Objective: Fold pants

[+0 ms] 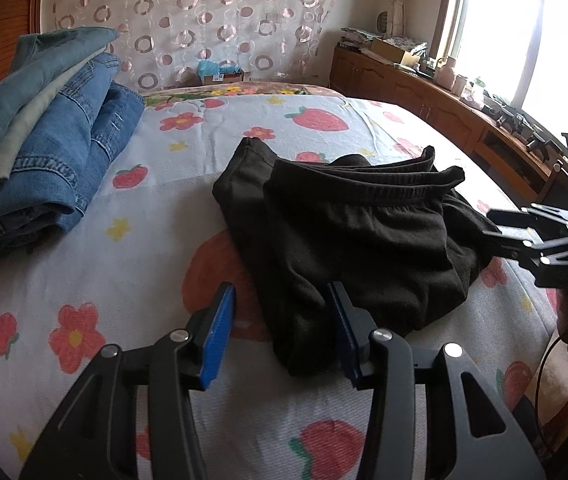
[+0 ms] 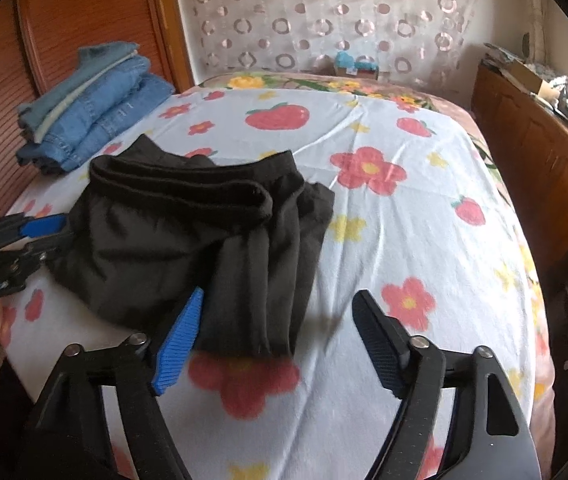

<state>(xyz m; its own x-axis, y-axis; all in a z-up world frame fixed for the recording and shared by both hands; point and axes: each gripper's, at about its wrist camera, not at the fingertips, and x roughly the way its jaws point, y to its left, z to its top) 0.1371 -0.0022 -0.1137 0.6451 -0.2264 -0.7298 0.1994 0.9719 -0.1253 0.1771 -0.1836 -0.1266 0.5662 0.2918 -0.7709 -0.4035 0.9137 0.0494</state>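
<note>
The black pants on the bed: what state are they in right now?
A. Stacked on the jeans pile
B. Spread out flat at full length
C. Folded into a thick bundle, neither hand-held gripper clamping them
C: the black pants lie bunched in layers on the bedsheet, with both grippers open around their edges.

The right gripper [image 1: 496, 226] is cut off by the frame edge in the left wrist view; its fingertips are hidden behind the black pants [image 1: 356, 236]. The cabinet-top clutter [image 1: 480, 88] is washed out by window glare. The near pants hem [image 2: 243, 344] is blurred in the right wrist view.
</note>
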